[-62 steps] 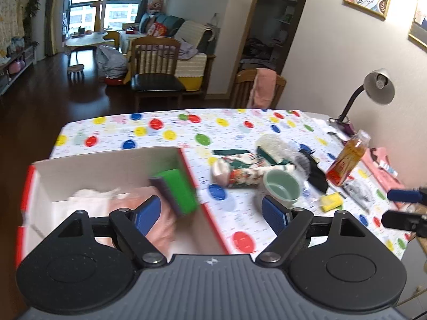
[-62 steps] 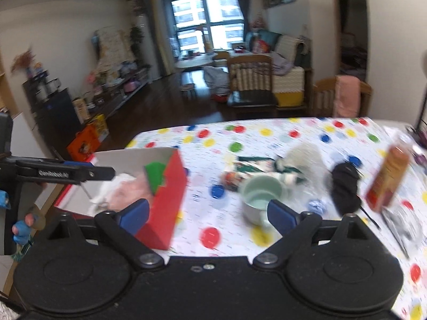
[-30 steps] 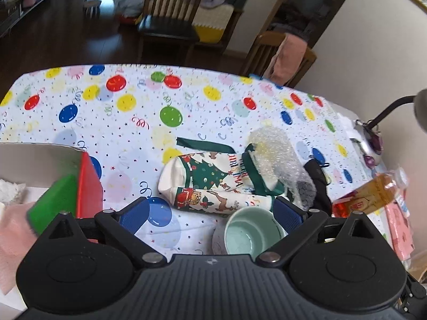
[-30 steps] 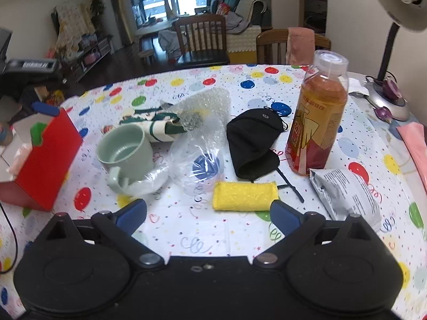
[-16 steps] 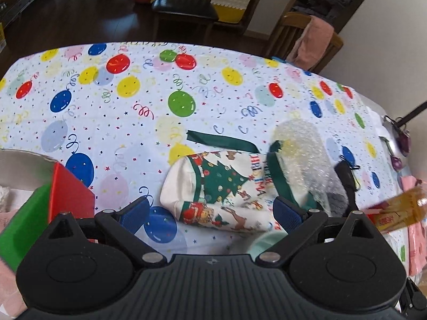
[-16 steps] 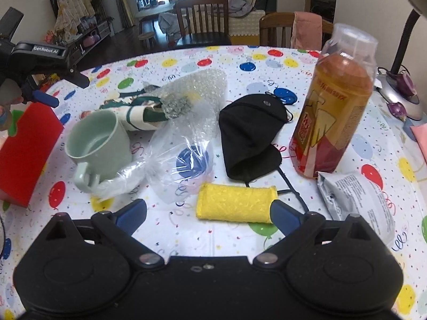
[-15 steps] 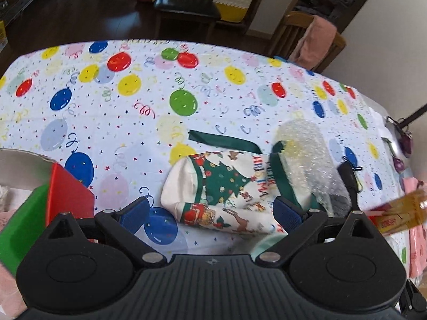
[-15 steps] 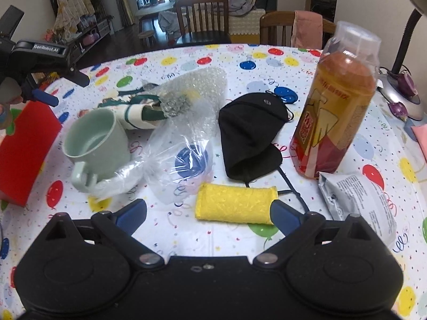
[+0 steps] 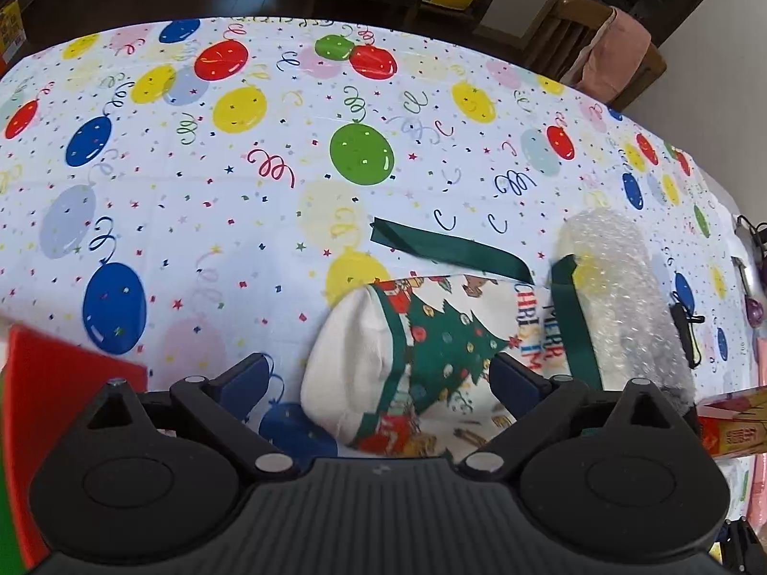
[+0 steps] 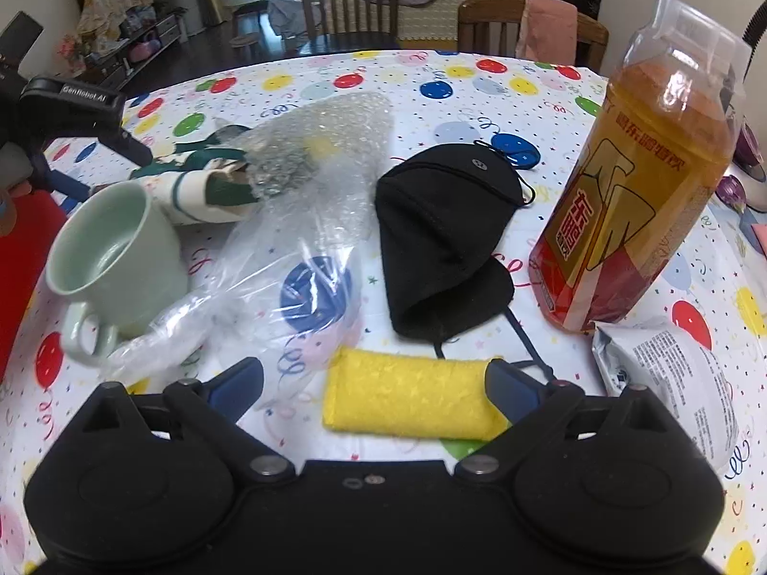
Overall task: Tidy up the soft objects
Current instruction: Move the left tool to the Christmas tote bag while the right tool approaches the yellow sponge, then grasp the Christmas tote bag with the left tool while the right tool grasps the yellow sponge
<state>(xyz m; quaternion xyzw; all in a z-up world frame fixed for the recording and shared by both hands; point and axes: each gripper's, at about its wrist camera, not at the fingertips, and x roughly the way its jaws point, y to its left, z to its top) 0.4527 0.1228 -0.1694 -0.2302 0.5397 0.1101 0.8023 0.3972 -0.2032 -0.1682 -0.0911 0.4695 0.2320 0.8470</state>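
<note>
A balloon-print tablecloth (image 9: 249,201) covers the table; wooden chairs (image 10: 350,5) stand beyond. Both hand-held grippers gape wide: left (image 9: 378,378) over the Christmas stocking (image 9: 431,359), right (image 10: 374,383) over the yellow sponge (image 10: 407,395).

Table (image 10: 479,96) under balloon-print cloth (image 9: 191,220). Lying directly on it: Christmas bag (image 9: 431,345), bubble wrap (image 10: 326,143), green mug (image 10: 115,258), clear plastic (image 10: 268,287), black mask (image 10: 441,235), yellow sponge (image 10: 407,397), bottle (image 10: 637,182), silver packet (image 10: 671,373), red box (image 9: 57,373).
</note>
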